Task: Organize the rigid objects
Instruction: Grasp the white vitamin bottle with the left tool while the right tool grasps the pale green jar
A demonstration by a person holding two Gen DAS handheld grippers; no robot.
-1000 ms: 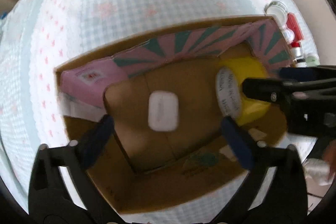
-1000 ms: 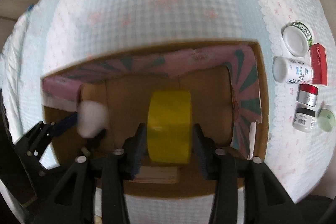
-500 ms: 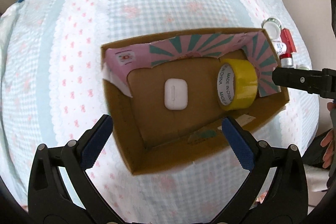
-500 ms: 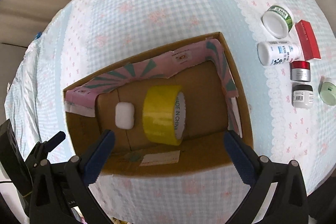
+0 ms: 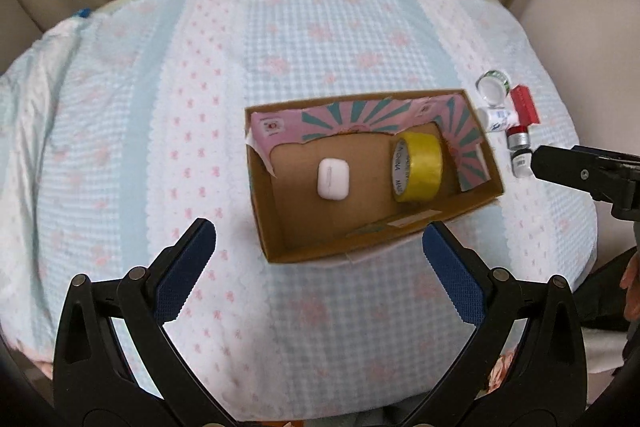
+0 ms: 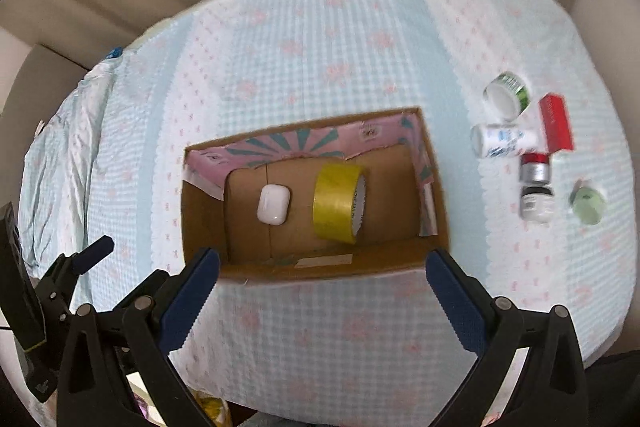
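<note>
An open cardboard box [image 5: 280, 227] [image 6: 200, 223] with pink and teal inner flaps sits on the checked cloth. Inside it lie a white earbud case [image 5: 333, 179] [image 6: 273, 204] and, to its right, a yellow tape roll [image 5: 418, 167] [image 6: 339, 203] on its side. My left gripper [image 5: 318, 247] hangs open above the box's near side, nothing between its blue pads. My right gripper [image 6: 322, 277] is open too, high over the box's near wall, empty. One of the right gripper's fingers [image 5: 576, 173] pokes in at the right of the left wrist view.
To the right of the box lie several small items: a white-lidded jar [image 6: 505, 95], a white bottle [image 6: 502, 140], a red box [image 6: 555, 123], a red-capped jar [image 6: 534, 169], a dark-capped jar [image 6: 536, 203] and a green lid [image 6: 588, 205]. Curtains hang behind the table.
Both grippers have risen well above the box. The right gripper opened and let go of the yellow tape roll, which stays in the box beside the earbud case.
</note>
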